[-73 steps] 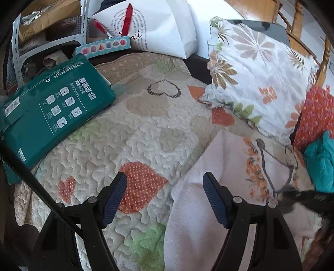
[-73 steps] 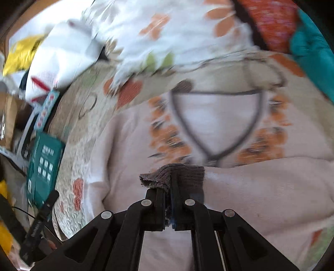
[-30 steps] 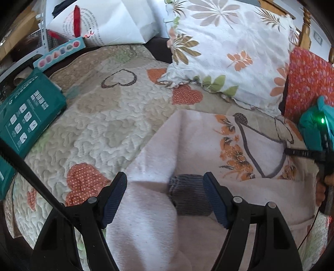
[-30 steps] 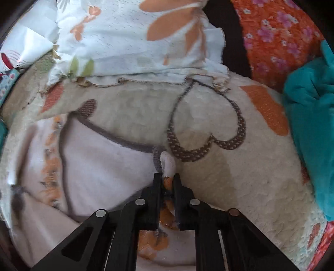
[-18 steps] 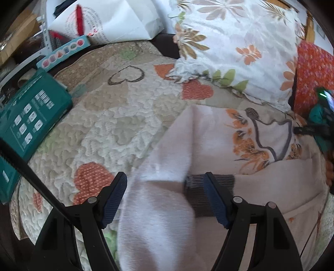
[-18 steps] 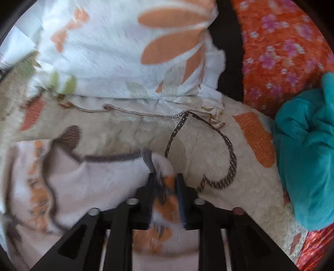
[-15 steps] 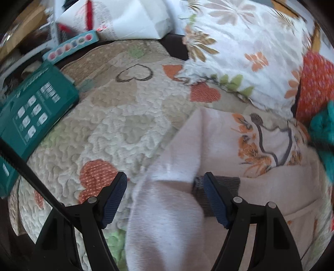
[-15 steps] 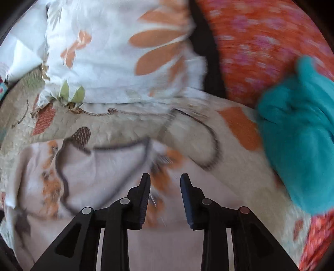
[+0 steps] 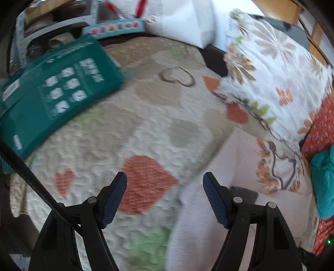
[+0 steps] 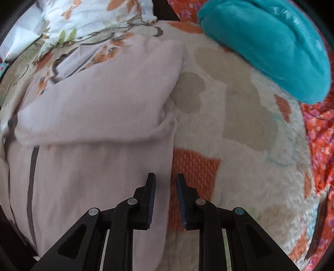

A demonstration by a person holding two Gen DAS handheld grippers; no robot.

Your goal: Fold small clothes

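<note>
A pale pink sweater (image 10: pixel 94 100) with orange flowers and a grey V-neck lies on the quilted bed cover, a sleeve folded across its body. It also shows in the left wrist view (image 9: pixel 246 166), with a grey cuff (image 9: pixel 244 192) beside the right finger. My left gripper (image 9: pixel 165 198) is open wide and empty, over an orange heart at the sweater's left edge. My right gripper (image 10: pixel 166 200) is open a little and empty, its jaws on either side of the sweater's right edge.
A teal garment (image 10: pixel 267 45) lies right of the sweater. A floral pillow (image 9: pixel 277 68) and an orange cushion (image 9: pixel 319 129) sit behind it. A green box (image 9: pixel 54 100), a white bag (image 9: pixel 181 18) and a long pastel box (image 9: pixel 117 27) lie at the bed's far left.
My right gripper let go of the sweater's neckline, opened and dropped back to the sweater's right edge. My left gripper shifted left, off the sleeve and cuff.
</note>
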